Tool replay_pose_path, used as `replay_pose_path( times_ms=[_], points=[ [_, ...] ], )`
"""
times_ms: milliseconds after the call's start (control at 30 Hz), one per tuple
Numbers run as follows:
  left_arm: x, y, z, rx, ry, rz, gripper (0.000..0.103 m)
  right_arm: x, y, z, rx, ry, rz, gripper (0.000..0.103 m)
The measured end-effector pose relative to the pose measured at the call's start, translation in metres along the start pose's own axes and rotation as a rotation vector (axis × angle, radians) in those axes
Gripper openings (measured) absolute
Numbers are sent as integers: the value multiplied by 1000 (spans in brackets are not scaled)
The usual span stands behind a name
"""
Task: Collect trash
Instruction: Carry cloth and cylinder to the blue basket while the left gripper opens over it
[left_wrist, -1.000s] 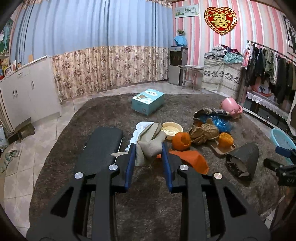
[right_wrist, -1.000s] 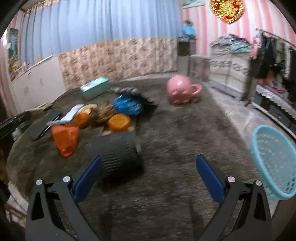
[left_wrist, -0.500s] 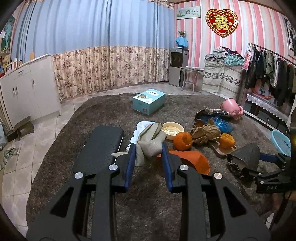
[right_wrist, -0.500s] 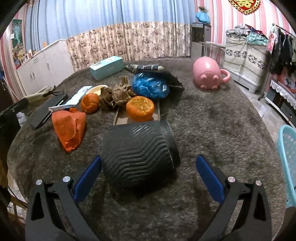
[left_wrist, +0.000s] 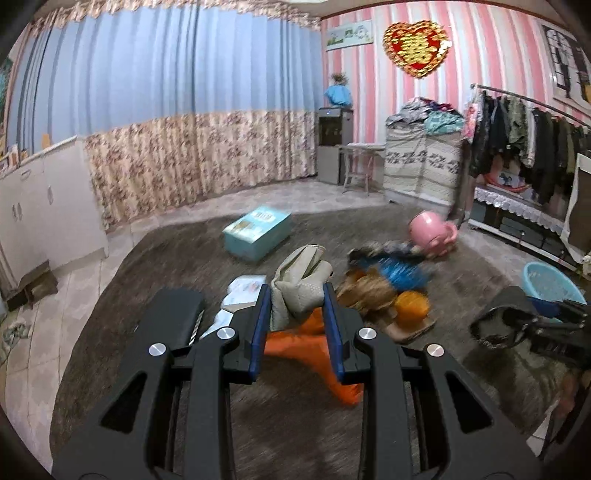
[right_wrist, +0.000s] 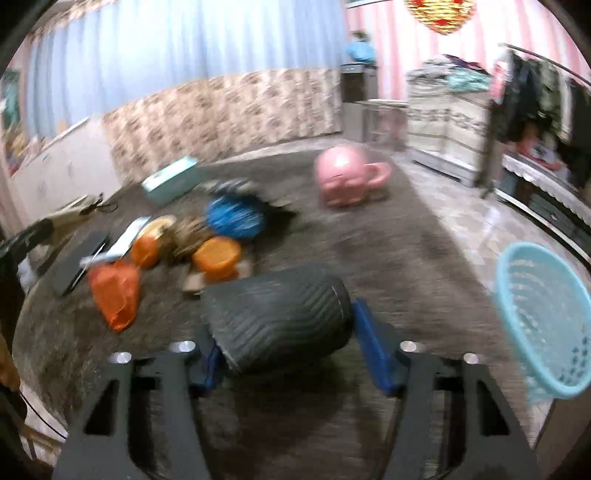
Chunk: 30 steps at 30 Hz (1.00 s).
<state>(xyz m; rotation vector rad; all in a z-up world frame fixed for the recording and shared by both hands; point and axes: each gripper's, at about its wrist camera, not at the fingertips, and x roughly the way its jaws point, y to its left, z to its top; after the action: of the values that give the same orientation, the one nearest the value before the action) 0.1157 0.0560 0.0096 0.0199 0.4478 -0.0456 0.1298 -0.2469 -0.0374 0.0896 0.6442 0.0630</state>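
A blue curtain (left_wrist: 166, 85) with a floral lower band hangs beside pink-striped walls, where a red heart ornament (left_wrist: 416, 47) is mounted. White cabinets (left_wrist: 44, 192) line the left wall. A clothes rack (left_wrist: 532, 129) crowded with dark garments stands at right, near folded bedding on a patterned cover (left_wrist: 424, 162). What appears to be a water dispenser (left_wrist: 334, 144) occupies the far corner.
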Motion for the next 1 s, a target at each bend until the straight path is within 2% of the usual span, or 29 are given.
replay_pose_path(
  times_ms=[133, 267, 467, 633, 733, 900, 1000],
  points=[
    [3, -28, 15, 17, -33, -52, 27, -13, -48, 5, 101, -22, -44, 60],
    [9, -54, 23, 33, -37, -97, 27, -17, -79, 6, 140, -33, -107, 59],
    [23, -97, 38, 79, -35, -153, 27, -46, -133, 27, 255, -131, -197, 60],
    [30, -139, 51, 108, -51, -200, 27, -62, -183, 43, 310, -185, -337, 60],
    [35, -161, 56, 116, -43, -235, 27, -69, -207, 43, 337, -213, -382, 60],
    [47, -199, 57, 153, -31, -280, 27, -62, -238, 22, 365, -178, -443, 60],
    [55, -233, 56, 161, -9, -344, 27, -63, -254, 18, 346, -160, -494, 60]
  ],
)
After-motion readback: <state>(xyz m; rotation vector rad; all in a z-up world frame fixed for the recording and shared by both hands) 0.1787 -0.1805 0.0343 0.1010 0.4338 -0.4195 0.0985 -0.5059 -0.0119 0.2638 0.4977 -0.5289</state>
